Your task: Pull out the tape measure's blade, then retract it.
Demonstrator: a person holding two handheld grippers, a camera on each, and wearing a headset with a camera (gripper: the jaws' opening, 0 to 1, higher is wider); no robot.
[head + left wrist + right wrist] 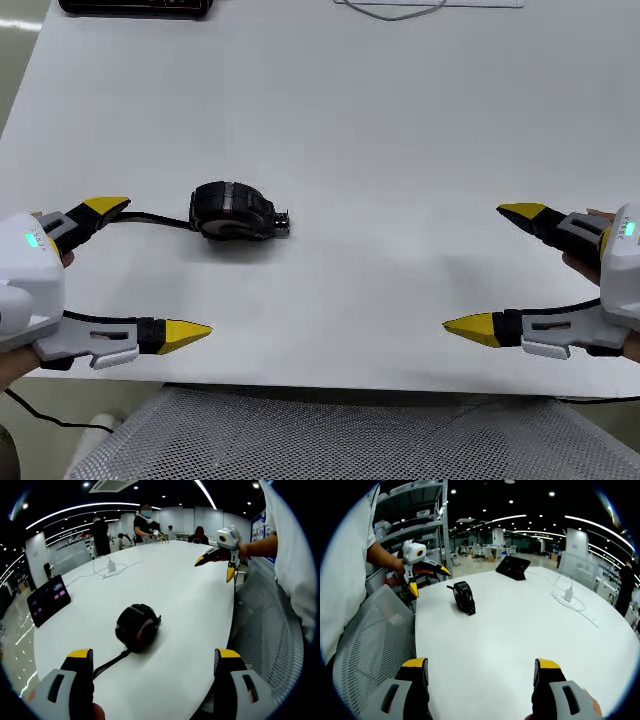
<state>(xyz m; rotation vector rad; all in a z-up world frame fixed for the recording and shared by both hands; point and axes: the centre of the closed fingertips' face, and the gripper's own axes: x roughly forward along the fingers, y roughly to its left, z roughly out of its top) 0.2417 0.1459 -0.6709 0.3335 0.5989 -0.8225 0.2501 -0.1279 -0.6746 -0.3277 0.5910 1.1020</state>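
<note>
Tape measure [235,211] is lying on the white table [400,120], blade tucked in, nearer the left tool [167,265]; the right tool [472,267] is hovering well apart. Both tools' jaws are standing wide apart.

white table [400,150], mesh chair [300,440], perhaps shelving [415,510] behind.

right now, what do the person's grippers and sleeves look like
The left gripper and the right gripper match: each has a white housing with a small green light, and black jaws with pale grey plates and pointed yellow tips. A thin black cable runs along one jaw of each. The person wears a white short sleeve.
</note>
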